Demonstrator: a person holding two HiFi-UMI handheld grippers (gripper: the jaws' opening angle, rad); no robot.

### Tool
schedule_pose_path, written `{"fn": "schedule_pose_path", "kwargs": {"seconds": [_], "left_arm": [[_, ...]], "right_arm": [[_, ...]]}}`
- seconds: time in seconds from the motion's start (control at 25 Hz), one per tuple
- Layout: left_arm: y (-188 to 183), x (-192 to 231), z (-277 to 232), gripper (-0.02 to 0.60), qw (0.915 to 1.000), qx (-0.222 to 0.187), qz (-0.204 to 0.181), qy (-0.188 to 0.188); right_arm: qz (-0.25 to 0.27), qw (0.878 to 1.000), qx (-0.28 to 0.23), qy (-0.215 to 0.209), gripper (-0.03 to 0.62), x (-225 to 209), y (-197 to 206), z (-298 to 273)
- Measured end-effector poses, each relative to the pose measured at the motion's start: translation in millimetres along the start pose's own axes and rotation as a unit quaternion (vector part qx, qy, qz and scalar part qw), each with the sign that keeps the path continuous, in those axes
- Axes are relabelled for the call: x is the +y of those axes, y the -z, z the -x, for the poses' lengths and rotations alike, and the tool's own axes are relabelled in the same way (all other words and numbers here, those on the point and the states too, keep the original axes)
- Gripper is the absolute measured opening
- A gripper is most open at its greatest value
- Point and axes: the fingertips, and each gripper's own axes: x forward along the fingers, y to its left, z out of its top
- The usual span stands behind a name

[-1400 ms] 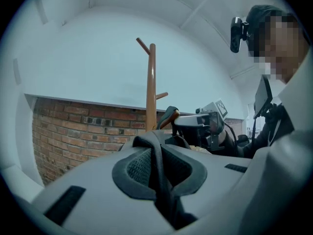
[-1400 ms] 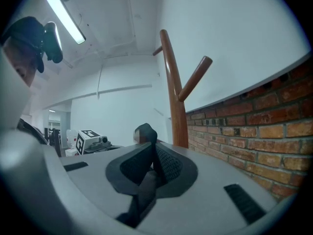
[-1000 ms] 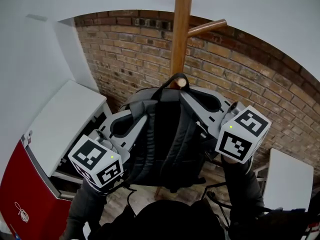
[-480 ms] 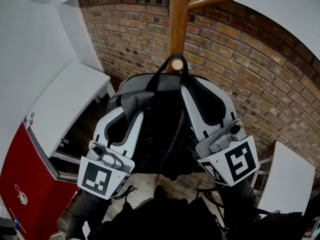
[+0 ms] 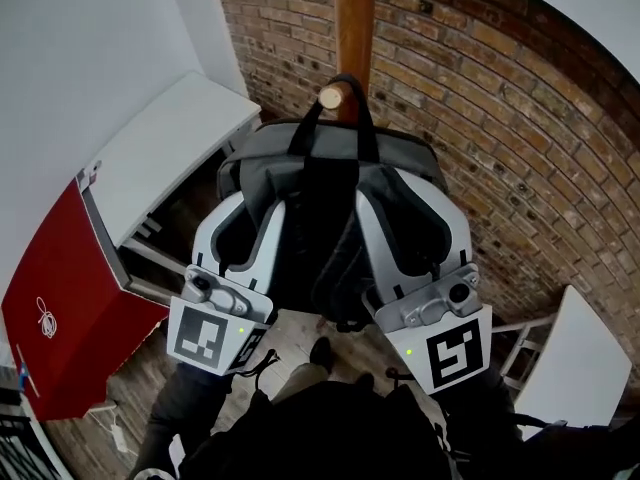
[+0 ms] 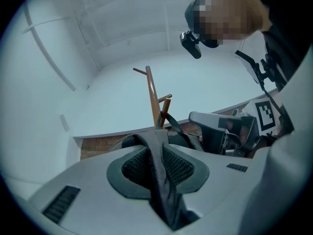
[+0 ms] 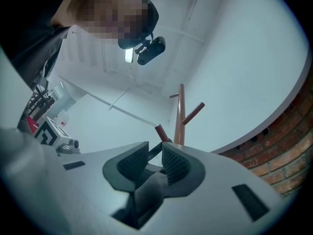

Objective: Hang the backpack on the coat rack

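The dark grey backpack [image 5: 330,218] hangs against the wooden coat rack pole [image 5: 352,28], its top handle [image 5: 345,88] looped over a peg [image 5: 334,95]. My left gripper [image 5: 250,223] is at its left shoulder strap and my right gripper [image 5: 405,218] at its right one. Both sets of jaws have just been opening. In the left gripper view the strap [image 6: 159,180] runs loosely through the gap of the left gripper [image 6: 156,151]. In the right gripper view a strap [image 7: 146,190] lies slack low between the spread pads of the right gripper [image 7: 154,155], with the rack [image 7: 181,116] beyond.
A brick wall [image 5: 520,138] stands behind the rack. At the left a white tabletop [image 5: 170,148] sits above a red cabinet [image 5: 60,298]. Another white surface [image 5: 575,368] is at the lower right. Wooden floor and the person's dark clothing [image 5: 330,428] fill the bottom.
Both grippers have drawn back toward me and down along the shoulder straps, rolling so that their marker cubes face up. Their jaws have spread. The backpack stays hooked on the peg.
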Motion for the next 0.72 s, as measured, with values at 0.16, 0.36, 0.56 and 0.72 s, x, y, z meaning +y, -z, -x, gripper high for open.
{"fn": "schedule_pose_path", "kwargs": {"seconds": [0.16,0.36,0.56,0.72], "left_arm": [[-0.1,-7.1,22.9,0.087,0.9992,0.011,0.034,-0.014],[-10.9,-14.3,37.7,0.087,0.9979,-0.013,0.04,-0.049],[-10.7,-26.2,58.0,0.087,0.9944,-0.009,0.052,-0.092],[-4.1,-44.4,77.8,0.086,0.9935,-0.001,0.052,-0.101]], "right_arm": [[-0.018,1.0,0.009,-0.007,0.072,21.4,-2.1,18.2],[-0.052,0.998,0.042,-0.023,0.072,40.9,9.9,44.3],[-0.072,0.994,0.071,-0.03,0.072,46.6,14.3,75.8],[-0.089,0.992,0.089,-0.027,0.072,50.7,23.7,96.6]]}}
